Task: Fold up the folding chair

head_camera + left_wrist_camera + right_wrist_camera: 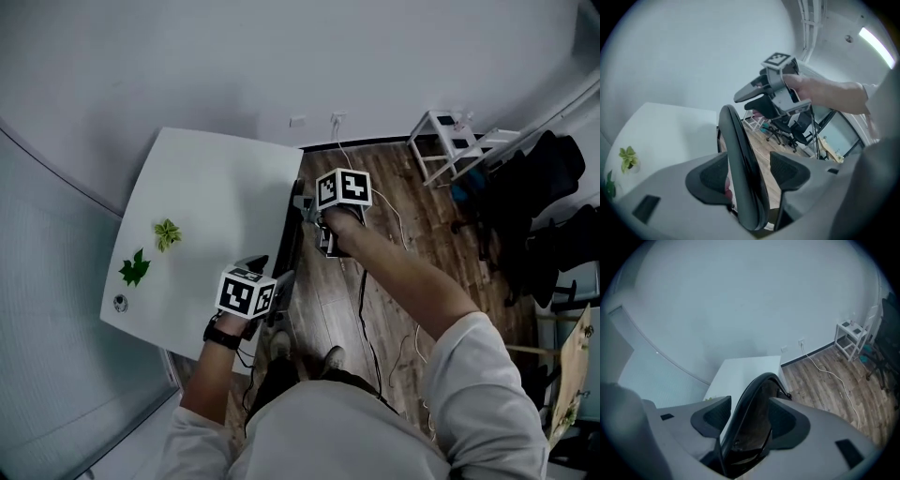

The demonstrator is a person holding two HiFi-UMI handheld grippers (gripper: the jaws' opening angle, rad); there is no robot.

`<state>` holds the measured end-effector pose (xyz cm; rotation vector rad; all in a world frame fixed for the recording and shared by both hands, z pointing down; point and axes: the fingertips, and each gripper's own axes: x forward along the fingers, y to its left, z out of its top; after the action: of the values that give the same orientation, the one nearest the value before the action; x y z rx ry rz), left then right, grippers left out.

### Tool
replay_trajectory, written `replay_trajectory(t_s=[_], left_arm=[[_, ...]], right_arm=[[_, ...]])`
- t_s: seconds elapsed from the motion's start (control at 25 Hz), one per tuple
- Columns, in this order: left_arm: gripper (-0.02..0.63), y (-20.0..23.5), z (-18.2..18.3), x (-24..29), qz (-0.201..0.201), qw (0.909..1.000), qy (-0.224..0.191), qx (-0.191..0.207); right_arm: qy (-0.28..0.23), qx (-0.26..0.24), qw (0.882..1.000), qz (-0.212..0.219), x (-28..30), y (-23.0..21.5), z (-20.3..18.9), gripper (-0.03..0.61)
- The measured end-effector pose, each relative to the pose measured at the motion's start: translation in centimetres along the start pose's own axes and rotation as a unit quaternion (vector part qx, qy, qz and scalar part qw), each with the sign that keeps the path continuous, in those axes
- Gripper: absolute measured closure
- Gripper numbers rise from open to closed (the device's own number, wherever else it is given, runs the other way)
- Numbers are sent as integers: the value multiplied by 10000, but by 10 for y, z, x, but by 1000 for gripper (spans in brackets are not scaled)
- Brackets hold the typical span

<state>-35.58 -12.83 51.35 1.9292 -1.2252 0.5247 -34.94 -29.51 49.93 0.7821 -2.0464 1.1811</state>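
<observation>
The black folding chair [289,246] stands folded and thin on the wood floor, against the right edge of the white table [216,206]. My left gripper [281,286] is at its near end. In the left gripper view the chair's rim [738,154] runs between the left gripper's [749,172] pads, with floor showing in a gap beside the right pad; it is open. My right gripper [309,214] is at the far end. Its jaws straddle the curved rim [750,404] without pressing, so the right gripper [749,420] is open. From the left gripper view, the right gripper [746,101] hangs above the chair's top.
Two green leaf ornaments [167,233] [134,269] lie on the table. A white step stool [450,141] and black office chairs [534,187] stand at the far right. A cable [370,309] trails over the floor. A wall lies behind the table.
</observation>
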Motion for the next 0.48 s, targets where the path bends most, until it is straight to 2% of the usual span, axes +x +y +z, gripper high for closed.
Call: replay_trajectory(t_s=[0.2,0.36,0.48], left_arm=[[339,-22,32,-35,391,9963,-745,159],[376,-62,58,-58,511,9879,-1396,443],[397,-99,74,-68,493,9808,-1745,723]], right_arm=[[-824,-721,9936,280,-87,-10,-7,344],[-1654,-1577,9733,206,-168,-24,-26,388],[-2231,-1972,9547,13,-227,-41,-52,423]])
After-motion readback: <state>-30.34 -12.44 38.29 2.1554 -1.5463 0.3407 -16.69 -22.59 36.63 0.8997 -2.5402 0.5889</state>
